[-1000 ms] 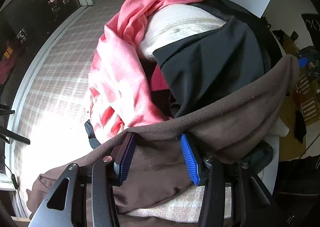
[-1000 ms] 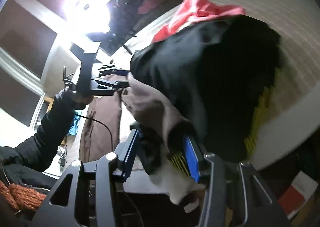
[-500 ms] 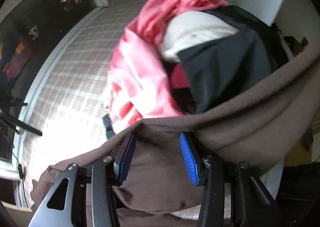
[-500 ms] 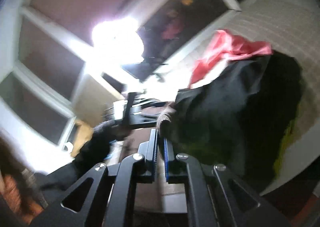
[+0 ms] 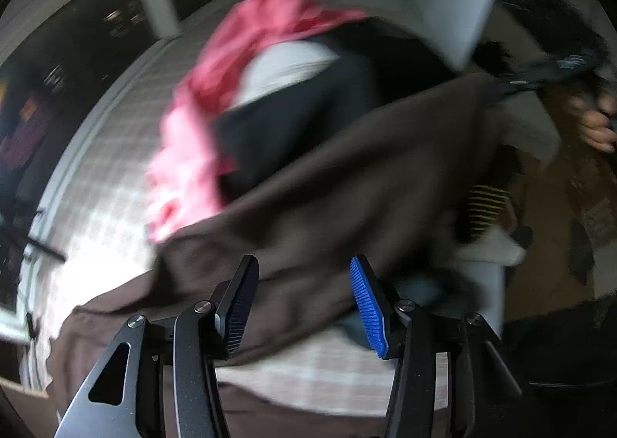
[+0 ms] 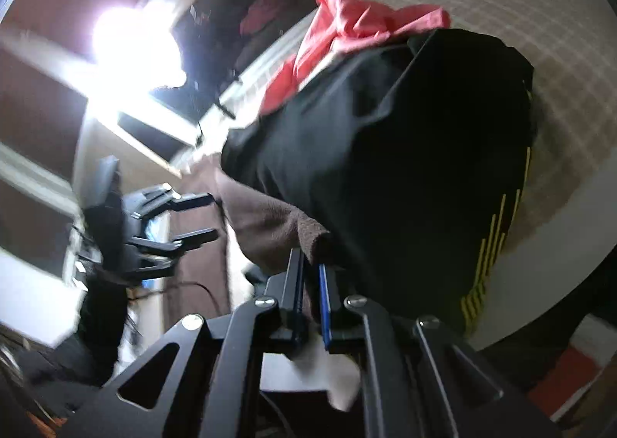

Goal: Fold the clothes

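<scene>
A brown fleece garment [image 5: 347, 183] is stretched across a pile of clothes on a checked bed. My right gripper [image 6: 310, 283] is shut on one edge of the brown garment [image 6: 270, 222]; it shows far right in the left wrist view [image 5: 540, 79], pulling the cloth taut. My left gripper [image 5: 300, 295] is open, its blue pads either side of the brown cloth's lower fold, not clamping it. It also shows at left in the right wrist view [image 6: 193, 218]. The pile holds a pink garment [image 5: 239, 60], a black one [image 6: 405, 152] and a white one [image 5: 285, 67].
The checked bed cover [image 5: 104, 183] runs left toward dark windows [image 5: 77, 25]. A black piece with yellow stripes [image 6: 489, 245] hangs at the bed's edge. A bright lamp [image 6: 135, 52] glares in the right wrist view. Floor clutter lies at right [image 5: 586, 214].
My right gripper closed on the brown garment's edge and pulled it up and away, stretching it. My left gripper stayed open and rose; the view is blurred by motion.
</scene>
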Motion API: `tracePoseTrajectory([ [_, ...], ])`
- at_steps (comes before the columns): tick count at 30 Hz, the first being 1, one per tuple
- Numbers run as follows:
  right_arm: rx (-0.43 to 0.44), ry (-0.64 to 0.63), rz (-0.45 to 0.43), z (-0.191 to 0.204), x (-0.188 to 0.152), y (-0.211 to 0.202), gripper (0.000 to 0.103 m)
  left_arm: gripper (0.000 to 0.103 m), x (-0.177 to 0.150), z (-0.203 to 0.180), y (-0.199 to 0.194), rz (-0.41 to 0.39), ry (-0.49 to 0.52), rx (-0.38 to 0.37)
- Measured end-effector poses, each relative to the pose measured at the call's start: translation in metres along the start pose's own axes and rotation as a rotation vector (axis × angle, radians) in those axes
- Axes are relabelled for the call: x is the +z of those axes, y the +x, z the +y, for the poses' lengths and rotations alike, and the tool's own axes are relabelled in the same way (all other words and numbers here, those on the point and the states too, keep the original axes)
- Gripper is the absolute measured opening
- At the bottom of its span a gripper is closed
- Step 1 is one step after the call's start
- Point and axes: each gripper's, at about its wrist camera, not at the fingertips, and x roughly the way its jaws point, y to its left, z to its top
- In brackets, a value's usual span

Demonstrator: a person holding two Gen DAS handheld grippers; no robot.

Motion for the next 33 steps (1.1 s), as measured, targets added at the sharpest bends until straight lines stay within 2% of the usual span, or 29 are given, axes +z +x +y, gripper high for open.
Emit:
tracePoseTrajectory([
  [2, 0.056, 0.008, 0.001, -0.002, 0.000, -0.003, 0.014, 0.048, 0.013, -0.019, 0.003, -0.026, 0.025, -0.051],
  [3, 0.116, 0.018, -0.014, -0.003, 0.002, -0.007, 0.020, 0.048, 0.032, -0.023, 0.012, -0.040, 0.041, -0.052],
  [4, 0.178, 0.033, -0.030, -0.004, 0.005, -0.010, 0.038, 0.049, 0.052, -0.027, 0.021, -0.054, 0.058, -0.054],
  [5, 0.229, 0.049, -0.043, -0.006, 0.009, -0.011, 0.049, 0.049, 0.070, -0.031, 0.030, -0.067, 0.073, -0.054],
  [6, 0.272, 0.065, -0.053, -0.008, 0.014, -0.010, 0.057, 0.049, 0.069, -0.024, 0.035, -0.058, 0.070, -0.042],
  [8, 0.303, 0.077, -0.078, -0.010, 0.023, -0.007, 0.057, 0.049, 0.073, -0.020, 0.046, -0.033, 0.037, -0.039],
  [9, 0.311, 0.077, -0.092, -0.010, 0.026, -0.007, 0.053, 0.049, 0.076, -0.023, 0.049, -0.029, 0.020, -0.043],
  [10, 0.346, 0.082, -0.107, -0.009, 0.027, -0.007, 0.048, 0.049, 0.073, -0.026, 0.042, -0.029, 0.014, -0.042],
  [12, 0.402, 0.072, -0.124, -0.005, 0.029, -0.007, 0.046, 0.049, 0.072, -0.034, 0.030, -0.037, 0.028, -0.033],
  [14, 0.337, 0.015, -0.140, 0.001, 0.030, -0.013, 0.046, 0.049, 0.076, -0.045, 0.021, -0.055, 0.076, -0.013],
  [17, 0.145, -0.098, -0.162, 0.006, 0.020, -0.024, 0.046, 0.049, 0.086, -0.063, 0.013, -0.050, 0.166, 0.006],
  [18, 0.106, -0.122, -0.167, 0.003, 0.015, -0.026, 0.041, 0.049, 0.089, -0.069, 0.011, -0.043, 0.196, 0.010],
  [19, 0.076, -0.139, -0.169, -0.003, 0.008, -0.029, 0.038, 0.049, 0.093, -0.075, 0.009, -0.036, 0.227, 0.014],
  [24, -0.022, -0.190, -0.161, -0.031, -0.031, -0.032, 0.038, 0.048, 0.107, -0.095, 0.024, 0.061, 0.347, -0.004],
  [25, -0.038, -0.208, -0.162, -0.033, -0.037, -0.032, 0.038, 0.037, 0.110, -0.098, 0.029, 0.083, 0.369, -0.010],
  [26, -0.045, -0.223, -0.162, -0.033, -0.043, -0.032, 0.038, 0.019, 0.113, -0.102, 0.033, 0.106, 0.392, -0.015],
  [27, -0.046, -0.234, -0.160, -0.034, -0.046, -0.030, 0.038, 0.012, 0.115, -0.105, 0.037, 0.127, 0.412, -0.020],
  [28, -0.046, -0.245, -0.158, -0.034, -0.050, -0.028, 0.038, 0.008, 0.116, -0.102, 0.034, 0.137, 0.399, -0.025],
  [33, -0.027, -0.301, -0.181, -0.027, -0.057, -0.020, 0.038, 0.004, 0.116, -0.088, 0.004, 0.118, 0.379, -0.014],
])
